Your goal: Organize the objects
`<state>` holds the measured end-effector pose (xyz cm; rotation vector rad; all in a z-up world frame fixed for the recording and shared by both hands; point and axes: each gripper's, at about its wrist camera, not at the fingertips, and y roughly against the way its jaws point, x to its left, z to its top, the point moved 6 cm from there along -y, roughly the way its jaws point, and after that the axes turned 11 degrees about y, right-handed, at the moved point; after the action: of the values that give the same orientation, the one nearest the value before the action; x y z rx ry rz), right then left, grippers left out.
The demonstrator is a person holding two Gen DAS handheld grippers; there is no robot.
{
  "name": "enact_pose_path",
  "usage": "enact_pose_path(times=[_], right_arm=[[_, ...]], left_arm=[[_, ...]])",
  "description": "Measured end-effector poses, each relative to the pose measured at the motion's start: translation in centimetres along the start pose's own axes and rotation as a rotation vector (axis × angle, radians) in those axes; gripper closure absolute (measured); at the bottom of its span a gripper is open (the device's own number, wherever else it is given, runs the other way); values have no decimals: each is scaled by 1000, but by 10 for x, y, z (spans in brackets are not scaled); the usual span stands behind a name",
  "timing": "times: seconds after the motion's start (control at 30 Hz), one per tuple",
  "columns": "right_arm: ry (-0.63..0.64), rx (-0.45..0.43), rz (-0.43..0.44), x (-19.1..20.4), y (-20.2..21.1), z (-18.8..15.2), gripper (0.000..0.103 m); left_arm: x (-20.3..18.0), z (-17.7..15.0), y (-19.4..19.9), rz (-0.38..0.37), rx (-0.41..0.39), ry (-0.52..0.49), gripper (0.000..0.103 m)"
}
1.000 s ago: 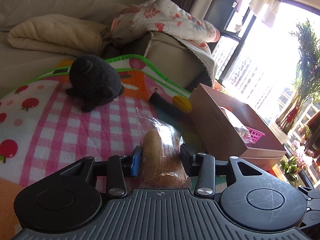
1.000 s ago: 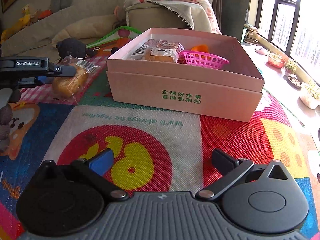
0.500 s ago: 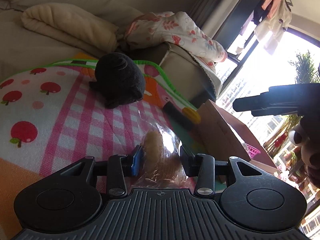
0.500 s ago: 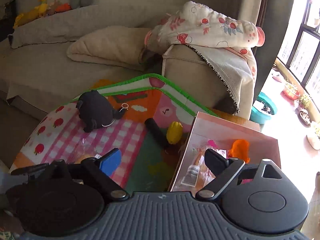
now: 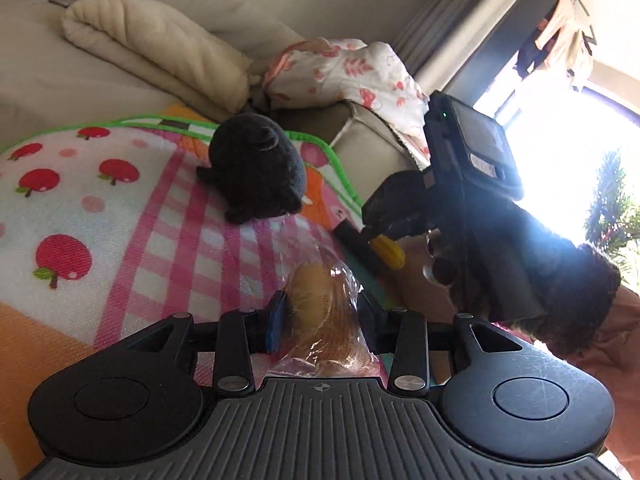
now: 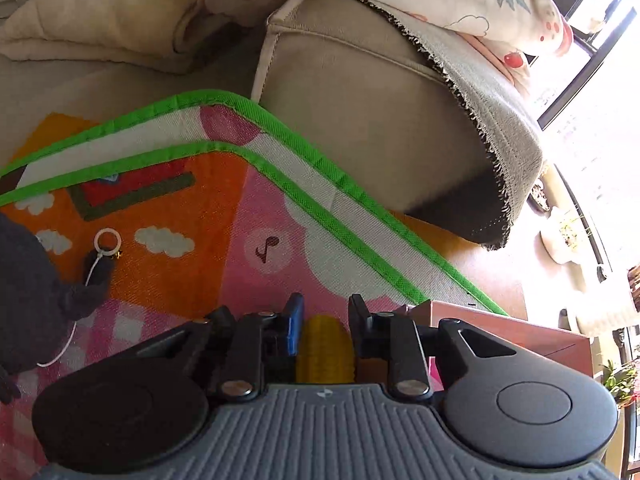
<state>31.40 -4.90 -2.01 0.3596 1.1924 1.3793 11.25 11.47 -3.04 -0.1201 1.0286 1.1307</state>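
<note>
now we have both tools loaded, by the look of it. our left gripper is clamped on the bagged bread roll, pads pressing the clear wrapper from either side, just above the pink-checked part of the play mat. our right gripper has just been closing, and the yellow toy corn cob sits between its jaws; the blue pad looks snug against it, so we judge it gripped, with the cob's long axis running along the fingers, toward the camera.

the relation that matters: the pink cardboard box lies just to the right of the corn in the right wrist view, its near corner almost beside the jaws. so we reckon the right hand is the nearer one to the box and has only a short carry over the wall. the left hand, with the bread, sits further back over the mat, and from there the right gripper and the person's dark sleeve stand between it and the box.

what each view gives us: the left wrist view shows the right gripper from outside, nose down on the corn cob beside a black cylinder, and the whole black plush toy on the mat. the right wrist view shows the box corner, which the left view hides behind sleeve and glare, but nothing of the bread.
</note>
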Motion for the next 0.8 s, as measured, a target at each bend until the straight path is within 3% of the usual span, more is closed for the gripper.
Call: enact_pose_path(times=[0.2, 0.43, 0.57, 0.67, 0.7, 0.8], right_arm=[[57, -7, 149, 16, 34, -32, 80], [159, -54, 337, 43, 105, -106, 86], [192, -88, 385, 52, 137, -155, 86], [215, -126, 369, 49, 154, -191, 85], [224, -139, 349, 47, 159, -202, 80], [246, -186, 285, 38, 169, -234, 48]], left_arm=[[1, 0, -1, -2, 10, 4, 61], [3, 0, 0, -12, 16, 21, 61], [-2, -3, -2, -11, 26, -12, 61], [-6, -5, -3, -6, 38, -42, 61], [-8, -6, -3, -1, 38, -51, 61], [-14, -11, 2, 19, 35, -68, 62]])
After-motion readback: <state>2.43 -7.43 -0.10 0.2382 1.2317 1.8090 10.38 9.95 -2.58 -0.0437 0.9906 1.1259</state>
